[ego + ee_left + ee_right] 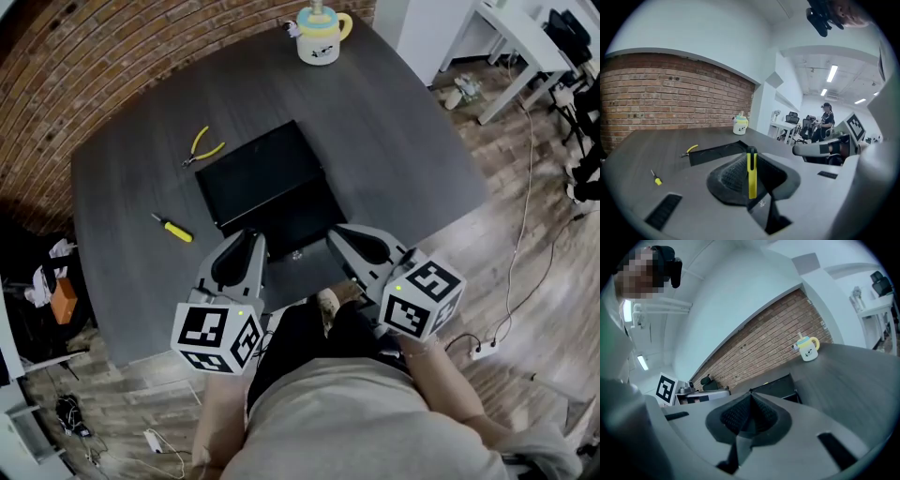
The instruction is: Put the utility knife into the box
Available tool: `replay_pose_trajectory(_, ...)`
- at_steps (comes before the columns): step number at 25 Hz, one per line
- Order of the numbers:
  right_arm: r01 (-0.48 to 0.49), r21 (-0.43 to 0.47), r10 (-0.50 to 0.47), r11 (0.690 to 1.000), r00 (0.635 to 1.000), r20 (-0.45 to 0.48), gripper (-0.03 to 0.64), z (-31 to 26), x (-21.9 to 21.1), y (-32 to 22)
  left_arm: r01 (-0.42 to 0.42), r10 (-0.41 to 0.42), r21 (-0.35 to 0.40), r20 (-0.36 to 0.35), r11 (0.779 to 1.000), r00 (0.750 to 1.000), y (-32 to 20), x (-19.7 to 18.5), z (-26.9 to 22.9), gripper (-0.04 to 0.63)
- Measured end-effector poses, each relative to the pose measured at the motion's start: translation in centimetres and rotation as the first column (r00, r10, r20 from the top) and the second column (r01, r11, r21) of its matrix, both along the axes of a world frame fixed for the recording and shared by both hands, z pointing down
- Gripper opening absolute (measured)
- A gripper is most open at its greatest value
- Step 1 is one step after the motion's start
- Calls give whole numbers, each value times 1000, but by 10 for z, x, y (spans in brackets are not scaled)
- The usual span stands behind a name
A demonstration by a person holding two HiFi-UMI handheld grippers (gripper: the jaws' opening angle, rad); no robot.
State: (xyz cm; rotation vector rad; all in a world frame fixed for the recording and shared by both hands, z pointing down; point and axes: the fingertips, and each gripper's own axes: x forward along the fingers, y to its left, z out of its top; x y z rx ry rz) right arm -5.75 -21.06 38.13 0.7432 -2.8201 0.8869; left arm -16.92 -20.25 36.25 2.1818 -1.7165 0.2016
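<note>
Left tool [251, 240] is clamped shut on the utility knife [751, 177], long axis upright between the jaws. The open box [263, 174] sits on the desk at 12 o'clock, just ahead. Right tool [750, 398] is closed and empty.

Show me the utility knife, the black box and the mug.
utility knife [751, 176]: left gripper view, on its yellow body.
black box [255, 173]: head view, on its flat dark top.
mug [319, 44]: head view, on its pale side.
</note>
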Motion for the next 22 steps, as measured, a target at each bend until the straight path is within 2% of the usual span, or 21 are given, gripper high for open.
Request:
replay_pose_trajectory(5, -66, -23, 66, 998, 998, -4, 6, 3, -3, -10, -121, 124, -38, 103, 992, 987, -18, -2, 7, 77)
replay_pose_trajectory(8, -112, -35, 112, 993, 994, -11, 6, 8, 0, -20, -200, 209, -66, 183, 978, 961, -27, 0, 14, 77)
replay_pose_trajectory(10, -143, -44, 143, 989, 990, -12, 6, 11, 1, -26, -253, 268, -94, 233, 963, 935, -32, 2, 19, 77)
replay_pose_trajectory(13, -178, -49, 177, 983, 984, -27, 6, 15, 3, -31, -341, 372, -152, 301, 928, 878, -38, 9, 28, 77)
replay_pose_trajectory(17, -216, -65, 213, 974, 976, -52, 6, 23, 8, -31, -438, 493, -229, 349, 869, 797, -41, 22, 45, 77)
replay_pose_trajectory(19, -240, -75, 236, 968, 970, -62, 6, 26, 12, -31, -465, 539, -274, 378, 842, 753, -43, 28, 58, 77)
replay_pose_trajectory(22, -274, -81, 267, 958, 960, -80, 6, 30, 18, -30, -475, 574, -322, 451, 819, 684, -46, 35, 74, 78)
